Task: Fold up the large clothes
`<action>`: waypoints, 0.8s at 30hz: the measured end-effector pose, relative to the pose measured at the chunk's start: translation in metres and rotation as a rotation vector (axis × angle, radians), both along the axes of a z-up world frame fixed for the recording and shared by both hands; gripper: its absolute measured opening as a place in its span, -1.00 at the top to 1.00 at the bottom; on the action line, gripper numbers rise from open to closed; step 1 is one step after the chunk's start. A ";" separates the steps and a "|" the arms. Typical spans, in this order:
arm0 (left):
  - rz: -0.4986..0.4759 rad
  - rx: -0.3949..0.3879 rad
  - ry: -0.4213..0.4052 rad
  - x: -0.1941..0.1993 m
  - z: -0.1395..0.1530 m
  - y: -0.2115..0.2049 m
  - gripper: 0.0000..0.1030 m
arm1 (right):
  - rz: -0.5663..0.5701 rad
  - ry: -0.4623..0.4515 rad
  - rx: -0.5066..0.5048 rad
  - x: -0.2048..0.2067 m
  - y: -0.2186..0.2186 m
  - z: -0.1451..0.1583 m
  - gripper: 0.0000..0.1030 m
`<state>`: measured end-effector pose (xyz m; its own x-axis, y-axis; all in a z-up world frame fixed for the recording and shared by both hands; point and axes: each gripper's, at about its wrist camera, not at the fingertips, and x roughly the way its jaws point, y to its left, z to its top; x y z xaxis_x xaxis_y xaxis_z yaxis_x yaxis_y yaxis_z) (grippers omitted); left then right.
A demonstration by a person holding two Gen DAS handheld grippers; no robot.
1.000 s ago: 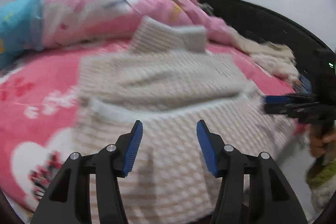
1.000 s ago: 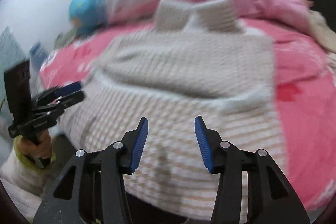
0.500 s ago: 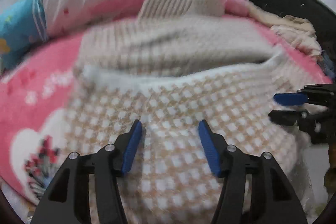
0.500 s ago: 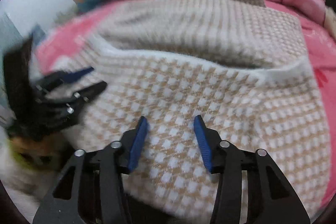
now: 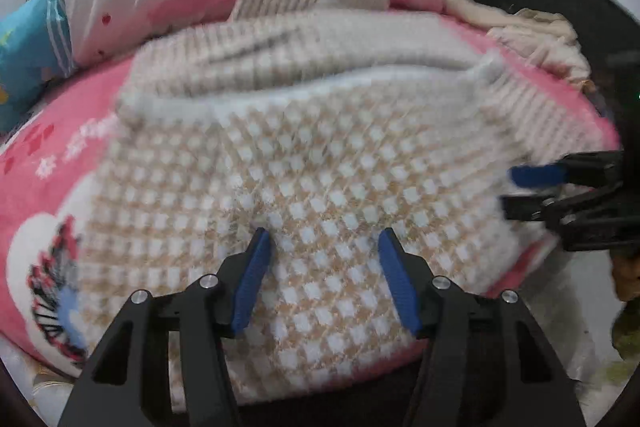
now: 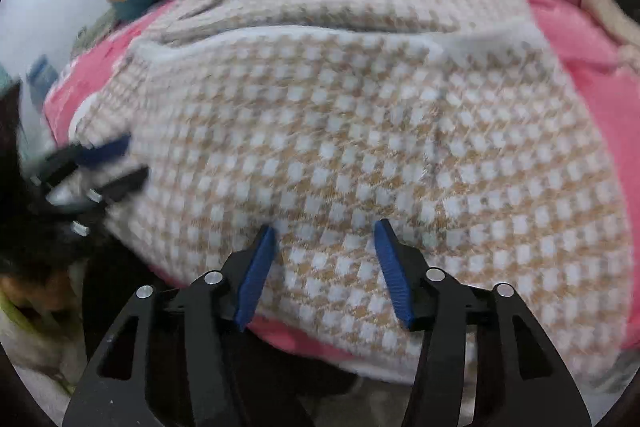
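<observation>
Pink bedding (image 5: 48, 163) carries the checked sweater (image 5: 320, 187) beneath both parted (empty) tools (image 5: 324, 247) (image 6: 326, 241).

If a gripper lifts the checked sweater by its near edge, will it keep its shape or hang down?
The sweater will probably hang and sag: it is soft knit that already drapes over the bed edge. Its fuzzy surface likely grips well. The folded layer may slide open.
</observation>
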<state>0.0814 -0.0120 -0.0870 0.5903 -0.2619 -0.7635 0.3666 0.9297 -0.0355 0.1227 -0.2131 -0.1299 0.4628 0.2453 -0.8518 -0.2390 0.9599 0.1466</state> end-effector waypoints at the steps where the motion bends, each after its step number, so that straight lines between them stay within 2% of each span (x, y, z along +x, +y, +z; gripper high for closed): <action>1: 0.004 0.003 -0.013 -0.003 0.004 -0.001 -0.09 | 0.002 -0.002 0.005 -0.003 -0.002 0.008 0.03; 3: 0.005 0.011 -0.033 -0.012 0.017 0.002 -0.09 | 0.002 -0.016 -0.006 -0.018 -0.015 0.028 0.09; 5: -0.028 0.014 -0.072 -0.028 0.028 0.005 -0.09 | -0.023 -0.063 -0.060 -0.038 -0.029 0.044 0.09; 6: -0.045 0.003 -0.081 -0.032 0.029 0.006 -0.09 | -0.043 -0.070 -0.083 -0.045 -0.037 0.044 0.09; 8: -0.059 -0.002 -0.067 -0.032 0.028 0.003 -0.09 | -0.134 -0.029 -0.150 -0.035 -0.057 0.022 0.12; 9: -0.038 0.036 -0.047 -0.026 0.016 -0.001 -0.09 | -0.147 -0.013 -0.142 -0.031 -0.064 0.013 0.11; 10: -0.019 0.072 -0.025 -0.020 0.003 -0.005 -0.10 | -0.154 0.003 -0.087 -0.023 -0.071 -0.005 0.09; 12: -0.014 0.120 -0.045 -0.020 -0.001 -0.011 -0.11 | -0.153 0.004 -0.092 -0.023 -0.072 0.000 0.07; 14: -0.007 0.139 -0.054 -0.029 0.009 -0.010 -0.11 | -0.148 0.002 -0.121 -0.030 -0.066 0.019 0.07; 17: 0.023 0.071 -0.087 -0.041 0.028 0.015 -0.11 | -0.157 -0.040 -0.136 -0.050 -0.070 0.039 0.02; 18: 0.071 0.048 -0.088 -0.039 0.030 0.031 -0.11 | -0.173 -0.046 -0.138 -0.052 -0.076 0.039 0.01; 20: 0.176 0.021 -0.041 -0.026 0.022 0.057 -0.11 | -0.209 -0.016 -0.123 -0.046 -0.090 0.023 0.01; 21: 0.213 -0.030 0.014 -0.016 0.011 0.073 -0.11 | -0.212 0.005 -0.101 -0.040 -0.098 0.012 0.01; 22: 0.210 -0.083 0.044 -0.012 0.004 0.082 -0.13 | -0.213 0.024 -0.077 -0.034 -0.103 0.000 0.01; 23: 0.206 -0.116 0.049 -0.012 0.003 0.088 -0.14 | -0.212 0.024 -0.088 -0.031 -0.102 0.005 0.01; 24: 0.199 -0.110 0.037 -0.018 0.010 0.088 -0.14 | -0.209 0.023 -0.102 -0.031 -0.102 0.011 0.01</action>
<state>0.0636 0.0763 -0.0771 0.6110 -0.2263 -0.7586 0.1729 0.9733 -0.1511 0.0919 -0.3149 -0.1189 0.4751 0.0584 -0.8780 -0.0309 0.9983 0.0497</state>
